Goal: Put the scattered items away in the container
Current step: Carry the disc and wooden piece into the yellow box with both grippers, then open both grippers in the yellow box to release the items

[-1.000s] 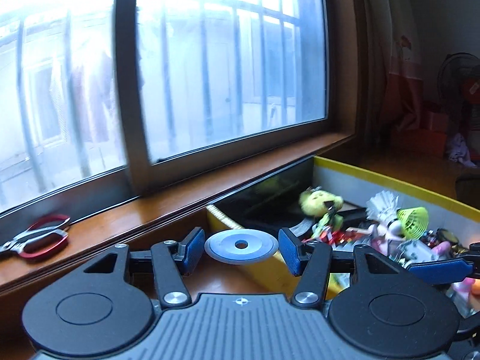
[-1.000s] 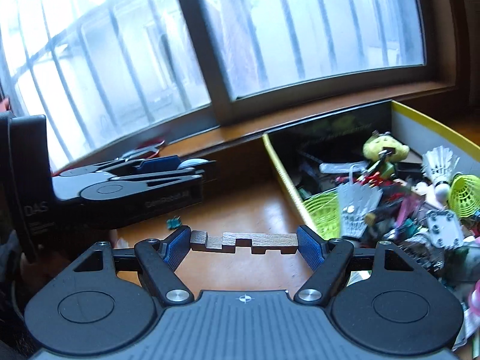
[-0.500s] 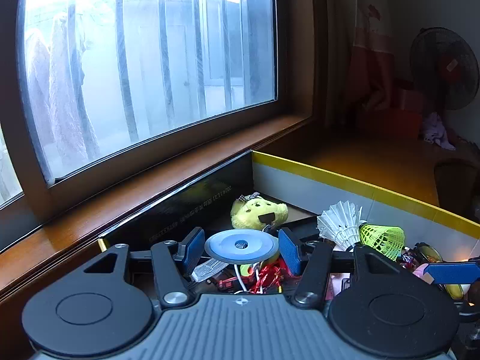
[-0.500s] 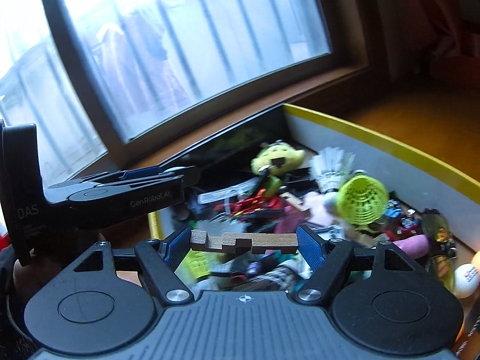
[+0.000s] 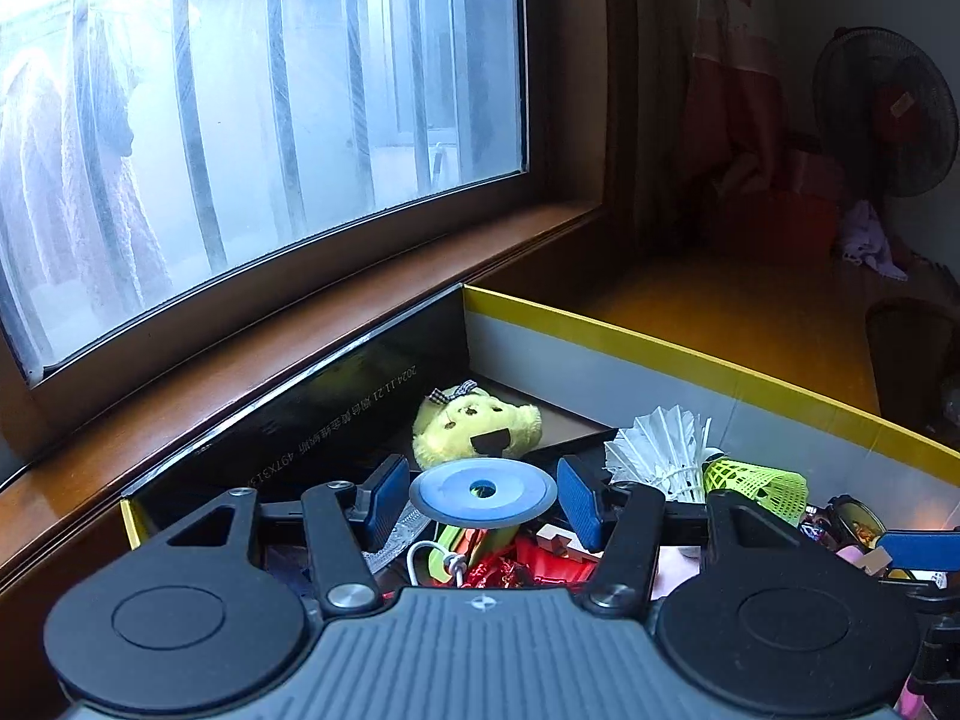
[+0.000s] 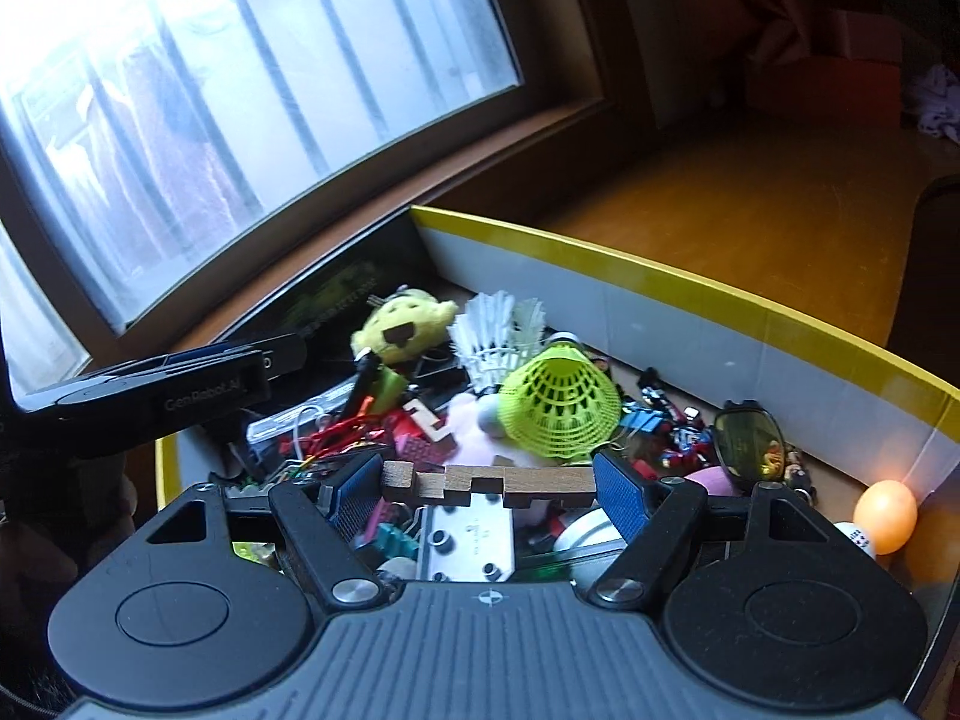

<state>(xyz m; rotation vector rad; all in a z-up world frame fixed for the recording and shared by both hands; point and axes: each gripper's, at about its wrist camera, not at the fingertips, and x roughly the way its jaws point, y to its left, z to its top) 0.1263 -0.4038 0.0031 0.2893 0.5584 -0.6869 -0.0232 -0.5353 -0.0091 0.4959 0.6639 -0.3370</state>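
While both hung over the yellow-rimmed box [image 5: 660,354] (already crammed with toys), the left gripper [image 5: 483,495] pinched a blue disc [image 5: 483,491], and the right gripper [image 6: 489,487] clamped a notched wooden block [image 6: 489,485] endwise.

1. The right gripper [image 6: 489,483] clamps a notched wooden block [image 6: 489,483] crosswise, one blue finger pad at each end.
2. Beyond the fingers [image 6: 621,495] lies the yellow-rimmed box [image 6: 690,294], crowded with clutter.
3. Just past the block sits a neon-green shuttlecock [image 6: 558,408]; farther off are a white shuttlecock [image 6: 498,330] and a yellow plush toy [image 6: 402,327].
4. Left of the fingers, the left gripper [image 6: 180,396] reaches in (its tips are hidden).
5. Right of the fingers: sunglasses [image 6: 747,435] and an orange ball [image 6: 885,516].
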